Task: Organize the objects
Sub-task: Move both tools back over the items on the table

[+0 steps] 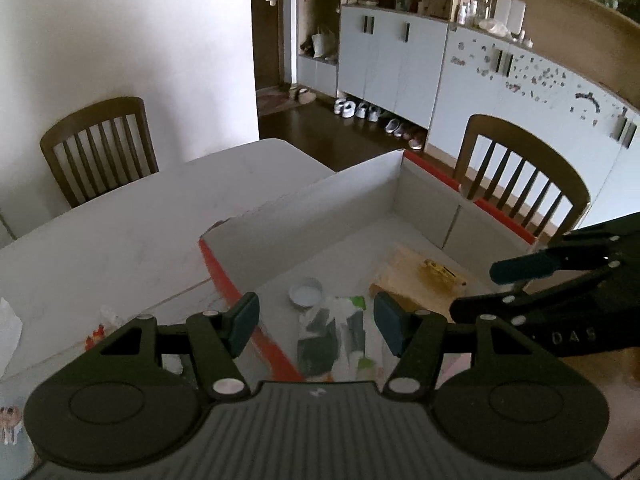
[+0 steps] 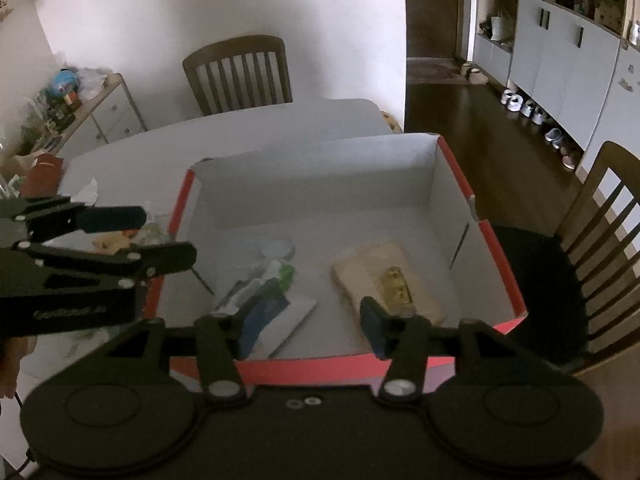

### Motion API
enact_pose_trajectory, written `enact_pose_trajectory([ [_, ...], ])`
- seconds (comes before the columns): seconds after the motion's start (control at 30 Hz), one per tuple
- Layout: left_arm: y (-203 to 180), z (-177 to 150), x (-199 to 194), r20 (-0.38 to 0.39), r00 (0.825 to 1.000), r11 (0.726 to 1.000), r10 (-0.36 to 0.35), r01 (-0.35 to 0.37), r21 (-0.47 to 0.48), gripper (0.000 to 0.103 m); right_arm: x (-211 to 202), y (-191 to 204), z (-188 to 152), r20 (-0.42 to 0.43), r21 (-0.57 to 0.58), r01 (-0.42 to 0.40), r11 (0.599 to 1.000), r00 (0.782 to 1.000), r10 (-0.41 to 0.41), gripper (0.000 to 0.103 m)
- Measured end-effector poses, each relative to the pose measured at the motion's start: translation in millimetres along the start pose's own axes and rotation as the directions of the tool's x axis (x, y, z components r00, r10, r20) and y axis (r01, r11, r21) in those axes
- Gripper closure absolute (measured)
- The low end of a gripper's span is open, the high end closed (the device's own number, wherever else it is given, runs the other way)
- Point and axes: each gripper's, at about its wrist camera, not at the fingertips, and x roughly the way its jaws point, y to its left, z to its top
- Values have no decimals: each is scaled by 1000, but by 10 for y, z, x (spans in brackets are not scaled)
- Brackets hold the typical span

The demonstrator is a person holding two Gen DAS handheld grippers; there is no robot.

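In the left wrist view, the white table (image 1: 120, 216) filled the left half, a wooden chair (image 1: 98, 148) behind it at upper left. At lower centre the left gripper (image 1: 316, 320) stood partly open, empty. Beyond it sat the red-edged box (image 1: 360, 184), holding a round lid (image 1: 306, 292), plastic packets (image 1: 336, 336) and, right of centre, a tan pouch (image 1: 416, 280). At the right edge the right gripper (image 1: 480, 288) hung over the box, its jaws parted, gripping nothing.
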Motion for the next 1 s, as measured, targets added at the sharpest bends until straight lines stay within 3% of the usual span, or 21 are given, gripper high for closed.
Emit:
enact_pose_trajectory([
  [0.37,385,-368,-457,27,999,1000,-19,20,-22,41,-159,623,-76,24,-20,-59,998,998,60,34],
  [0.5,602,-499,-615,32,999,998,-36,38,-42,34,-161,866,-103,42,-26,-77,997,996,78,31],
  [0.7,909,-693,-808,44,999,998,-12,14,-61,33,-135,1245,-138,58,-54,-100,994,993,103,26],
  [1.0,1426,-1047,-1000,35,999,996,26,-23,-90,16,-9,1861,-276,58,-102,-101,990,993,107,21],
])
